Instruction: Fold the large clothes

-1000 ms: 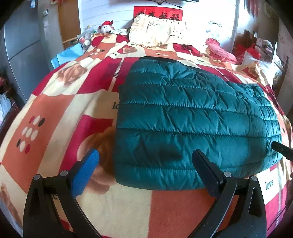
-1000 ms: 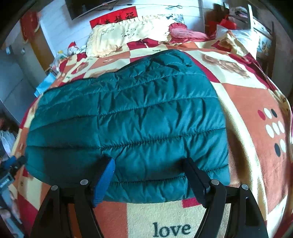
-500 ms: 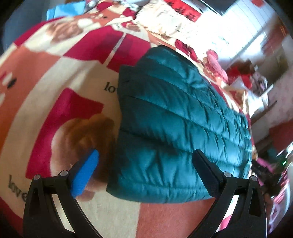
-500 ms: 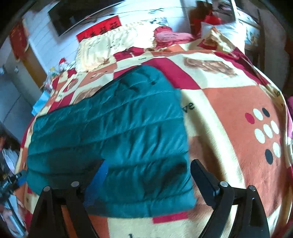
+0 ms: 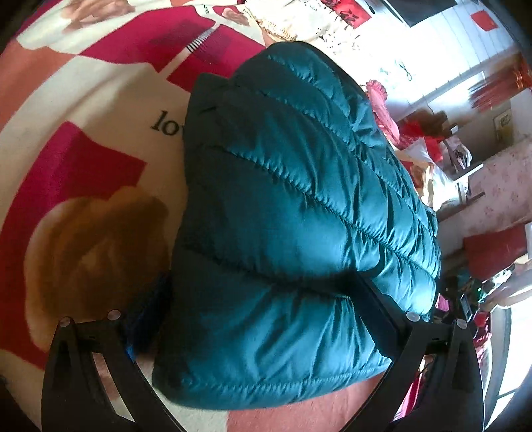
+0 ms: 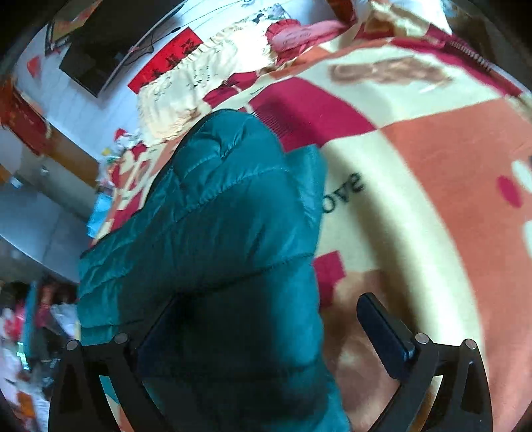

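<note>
We identify this as a home bedroom. A bed covered by a patterned blanket (image 6: 415, 172) printed "love" fills both views; beyond the blanket lie a cream lace-edged pillow (image 6: 199, 76) and a pink pillow (image 6: 299, 31), against a white wall.

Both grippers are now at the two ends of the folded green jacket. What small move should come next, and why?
Probably close both on the jacket's ends. The left gripper and the right gripper, whose jaws have just been opening, are open and straddle opposite side edges of the teal puffer jacket lying flat on the blanket. No pad presses the fabric yet, so nothing can be lifted and folded.
</note>
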A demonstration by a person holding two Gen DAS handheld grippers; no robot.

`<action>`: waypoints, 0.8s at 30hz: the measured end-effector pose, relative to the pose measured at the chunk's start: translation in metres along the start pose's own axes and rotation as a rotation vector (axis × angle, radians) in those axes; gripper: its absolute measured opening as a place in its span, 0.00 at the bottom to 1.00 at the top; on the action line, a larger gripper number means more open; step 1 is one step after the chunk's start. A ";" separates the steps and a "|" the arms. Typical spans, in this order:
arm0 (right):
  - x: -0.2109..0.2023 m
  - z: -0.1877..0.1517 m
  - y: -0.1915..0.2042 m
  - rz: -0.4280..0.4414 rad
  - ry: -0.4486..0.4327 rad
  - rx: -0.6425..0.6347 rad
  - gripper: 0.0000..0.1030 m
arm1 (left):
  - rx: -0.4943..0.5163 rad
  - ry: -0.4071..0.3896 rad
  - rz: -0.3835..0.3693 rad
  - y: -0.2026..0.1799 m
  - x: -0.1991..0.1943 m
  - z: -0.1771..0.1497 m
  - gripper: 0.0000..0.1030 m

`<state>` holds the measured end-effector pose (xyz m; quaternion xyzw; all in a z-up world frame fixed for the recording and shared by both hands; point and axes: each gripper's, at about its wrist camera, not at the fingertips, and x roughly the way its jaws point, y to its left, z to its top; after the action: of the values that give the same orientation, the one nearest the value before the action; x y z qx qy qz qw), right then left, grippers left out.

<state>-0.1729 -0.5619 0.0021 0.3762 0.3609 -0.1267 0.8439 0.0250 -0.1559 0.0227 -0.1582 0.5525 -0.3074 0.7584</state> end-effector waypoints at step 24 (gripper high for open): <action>-0.057 -0.068 0.102 0.075 -0.024 -0.213 0.46 | 0.202 -0.070 -0.035 -0.040 -0.071 -0.052 0.52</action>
<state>-0.1992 -0.4459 0.0665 0.2962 0.3479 -0.0604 0.8875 -0.0494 -0.1356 0.0810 -0.1011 0.4890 -0.3691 0.7839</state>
